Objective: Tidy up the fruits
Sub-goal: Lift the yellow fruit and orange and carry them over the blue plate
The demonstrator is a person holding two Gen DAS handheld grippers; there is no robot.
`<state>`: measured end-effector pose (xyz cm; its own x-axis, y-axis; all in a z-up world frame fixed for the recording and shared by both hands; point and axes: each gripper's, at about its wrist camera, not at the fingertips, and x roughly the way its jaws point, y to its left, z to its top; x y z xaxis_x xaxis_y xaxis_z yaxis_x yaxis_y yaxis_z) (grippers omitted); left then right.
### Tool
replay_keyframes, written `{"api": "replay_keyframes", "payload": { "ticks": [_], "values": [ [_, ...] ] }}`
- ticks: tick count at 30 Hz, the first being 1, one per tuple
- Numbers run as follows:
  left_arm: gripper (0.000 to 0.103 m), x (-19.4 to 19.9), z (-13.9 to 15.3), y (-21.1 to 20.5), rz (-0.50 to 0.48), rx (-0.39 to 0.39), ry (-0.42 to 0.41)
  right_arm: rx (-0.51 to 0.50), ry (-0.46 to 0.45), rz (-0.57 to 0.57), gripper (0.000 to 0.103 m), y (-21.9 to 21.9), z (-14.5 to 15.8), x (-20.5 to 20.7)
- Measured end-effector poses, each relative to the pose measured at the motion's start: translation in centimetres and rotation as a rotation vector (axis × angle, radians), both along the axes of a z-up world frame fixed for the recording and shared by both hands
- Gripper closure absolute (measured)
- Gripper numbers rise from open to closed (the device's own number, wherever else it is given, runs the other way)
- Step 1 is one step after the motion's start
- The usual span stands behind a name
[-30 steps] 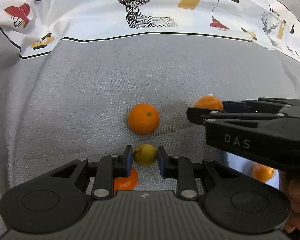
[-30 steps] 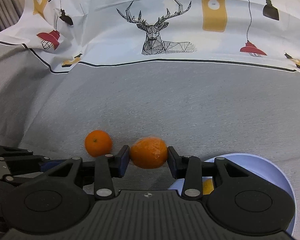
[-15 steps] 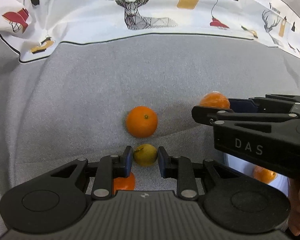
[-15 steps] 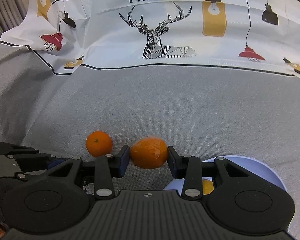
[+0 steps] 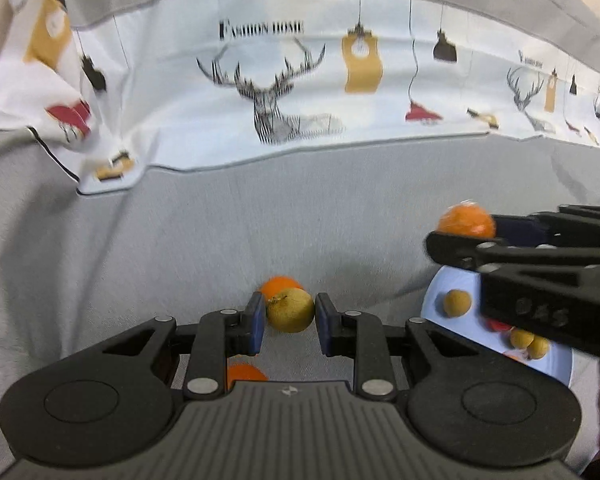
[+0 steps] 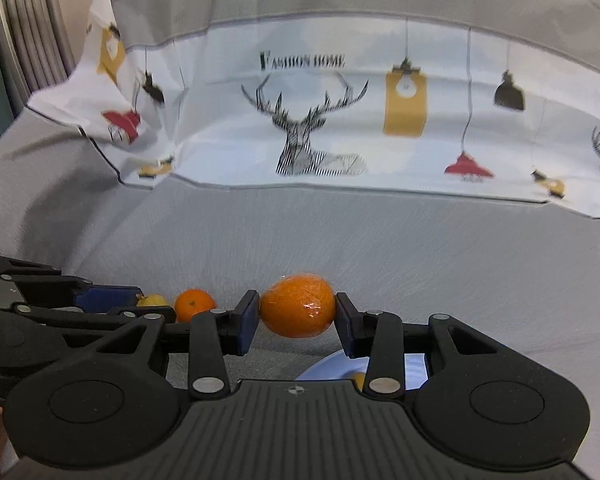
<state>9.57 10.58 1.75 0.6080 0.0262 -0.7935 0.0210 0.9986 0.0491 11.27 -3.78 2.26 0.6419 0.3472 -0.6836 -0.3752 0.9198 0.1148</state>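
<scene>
Looking along the left gripper (image 5: 290, 318), the left wrist view shows its blue-padded jaws nearly closed on a small yellow-green citrus fruit (image 5: 290, 311), both pads pressing its sides. One orange (image 5: 279, 286) lies on the grey cloth (image 5: 180, 248) just beyond the fingertips, partly hidden by the held fruit; a second orange (image 5: 245, 374) shows below the left finger. Ahead, the patterned fabric (image 5: 284, 88) reads "FASHION HOME" above a deer drawing. Right of the fingers, the right gripper (image 5: 466, 226) crosses the frame; raised letters on its body are too blurred to read. Beneath it a pale blue plate (image 5: 436, 300) holds several small tan round fruits (image 5: 457, 303) and something red, largely covered.

Looking along the right gripper (image 6: 297, 312), the right wrist view shows its jaws partly closed on a larger orange in clear wrap (image 6: 297, 306), gripped at both ends. "FASHION HOME" is again legible on the fabric (image 6: 380, 120) ahead. Left of the fingers are the loose orange (image 6: 194, 304), the yellow-green fruit (image 6: 152, 300) and the left gripper (image 6: 138, 298). Below the right finger the plate's rim (image 6: 328, 368) appears with a sliver of yellow fruit (image 6: 358, 380) on it.
</scene>
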Motion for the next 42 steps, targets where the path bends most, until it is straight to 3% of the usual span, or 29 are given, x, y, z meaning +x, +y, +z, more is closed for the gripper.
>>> {"api": "replay_keyframes", "payload": {
  "ticks": [9,16,30,35,42],
  "values": [
    [0.074,-3.9,2.2,-1.6,0.034,0.026,-0.09,0.033,-0.073,-0.045,0.061,-5.9,2.5,-5.1],
    [0.074,-7.1,2.8,-2.3,0.047,-0.018,-0.1,0.022,-0.065,-0.084,0.061,-9.6,2.2,-8.4],
    [0.074,-5.6,1.7,-3.0,0.04,-0.04,-0.074,-0.033,-0.016,-0.167,0.061,-12.5,0.0,-6.2],
    [0.074,-4.4,0.6,-2.6,0.043,-0.159,-0.014,-0.037,-0.005,-0.188,0.061,-12.9,-0.1,-5.6],
    [0.074,-3.9,-0.5,-6.6,-0.088,-0.188,0.002,-0.084,0.05,-0.119,0.061,-11.9,-1.2,-5.9]
  ]
}}
